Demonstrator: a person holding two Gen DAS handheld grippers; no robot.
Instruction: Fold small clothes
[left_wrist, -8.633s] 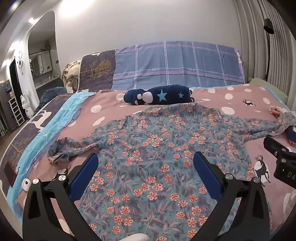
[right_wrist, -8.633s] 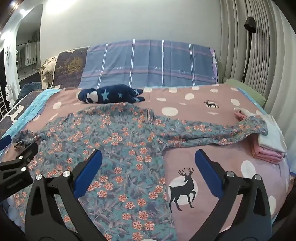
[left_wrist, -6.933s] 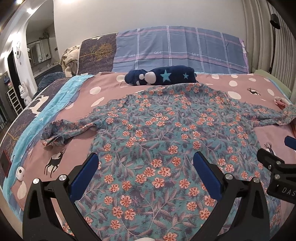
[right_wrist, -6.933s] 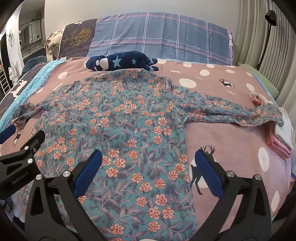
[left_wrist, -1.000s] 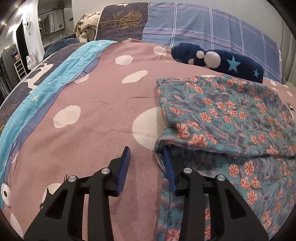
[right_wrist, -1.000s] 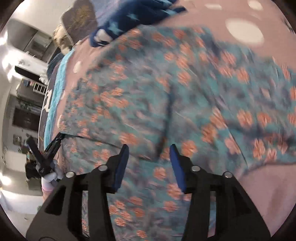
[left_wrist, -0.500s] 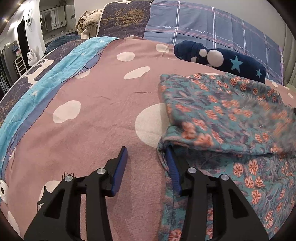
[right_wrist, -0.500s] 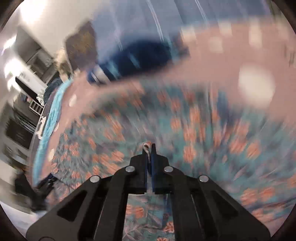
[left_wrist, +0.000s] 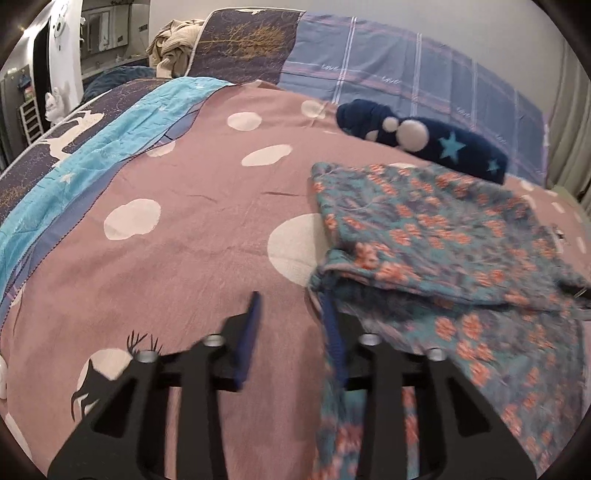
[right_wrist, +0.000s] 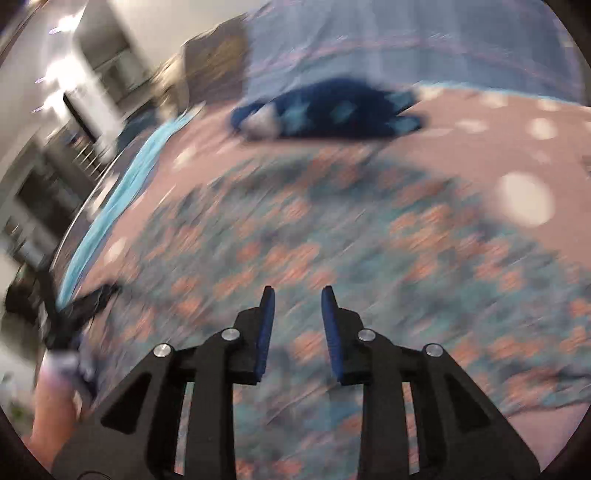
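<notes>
A teal floral shirt (left_wrist: 436, 251) lies on the pink bedspread (left_wrist: 177, 251), with a sleeve folded in over its body. My left gripper (left_wrist: 291, 301) is open at the shirt's left edge, its right finger against the cloth and its left finger over the bare spread. In the blurred right wrist view, the shirt (right_wrist: 332, 236) fills the middle. My right gripper (right_wrist: 297, 293) is open and empty above it. The left gripper (right_wrist: 74, 306) shows at the far left of that view.
A navy star-patterned plush (left_wrist: 424, 144) lies beyond the shirt's collar, also in the right wrist view (right_wrist: 325, 110). Plaid pillows (left_wrist: 406, 74) line the headboard. A blue quilt (left_wrist: 74, 162) runs along the bed's left side. A beige clothes heap (left_wrist: 177, 40) sits far left.
My right gripper has opened and let go of the cloth it pinched half a second ago, and is swinging fast. My left gripper has stayed open at the shirt's left edge.
</notes>
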